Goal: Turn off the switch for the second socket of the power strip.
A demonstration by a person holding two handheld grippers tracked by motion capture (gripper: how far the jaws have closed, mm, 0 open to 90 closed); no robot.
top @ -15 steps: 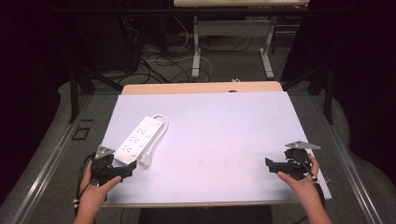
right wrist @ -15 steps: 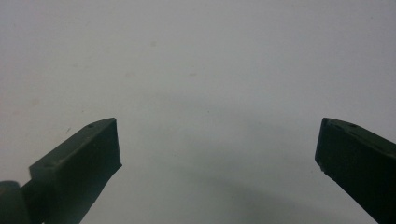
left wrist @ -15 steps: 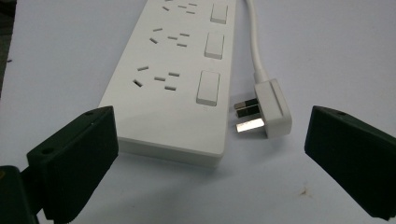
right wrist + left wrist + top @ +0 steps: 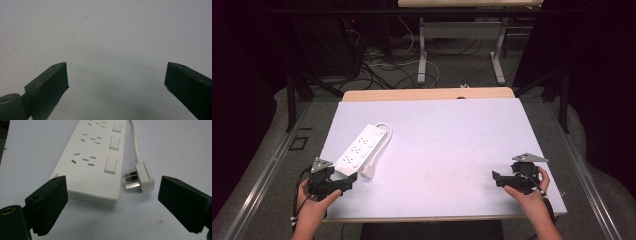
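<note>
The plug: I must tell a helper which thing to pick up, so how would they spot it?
Start at the white table and go to its left side, where a white power strip lies. The plug lies flat beside the strip's near end, on a white cord; its three metal prongs set it apart.

No text, label, brand or number can be read here. The white power strip (image 4: 93,160) carries a small raised mark on its near corner, seen in the left gripper view, but it is cut off by a jaw and too faint to make out. Its sockets and three switches bear no legible markings. The plug (image 4: 141,178) beside it shows no lettering. The table (image 4: 452,150) is plain and unmarked.
</note>
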